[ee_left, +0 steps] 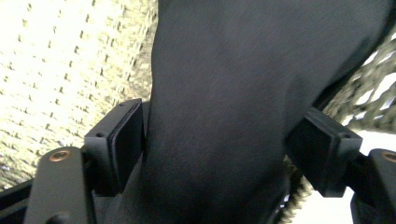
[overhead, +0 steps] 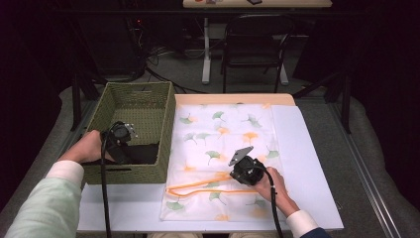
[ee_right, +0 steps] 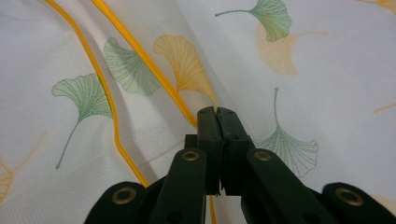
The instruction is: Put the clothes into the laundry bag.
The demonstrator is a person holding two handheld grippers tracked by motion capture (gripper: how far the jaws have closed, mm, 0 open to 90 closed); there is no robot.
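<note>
Beside the woven green basket, which stands at the left end of the white table, lies the sheer leaf-printed bag, its left edge touching the basket's right wall. My left hand reaches over the basket's near-left rim, and my left gripper points down into it. In the left gripper view its two jaws stand apart on either side of a fold of black cloth; the left pad touches the cloth, but the jaws have not clenched on it (the cloth runs slack between them). That black cloth lies on the basket's floor against its near wall, and the woven wall shows pale behind it.

To the right of the basket, my right hand holds my right gripper low over the near half of the bag. In the right gripper view its jaws are pressed together, pinching the thin fabric right at the orange piping, and the fabric is drawn up into soft creases around the tips. From above, the orange piping runs as a long loop from the gripper back toward the basket's near-right corner. Green and orange ginkgo leaves are scattered across the whole bag.

Beyond the basket, past the table's far edge, a black chair stands on the floor.
</note>
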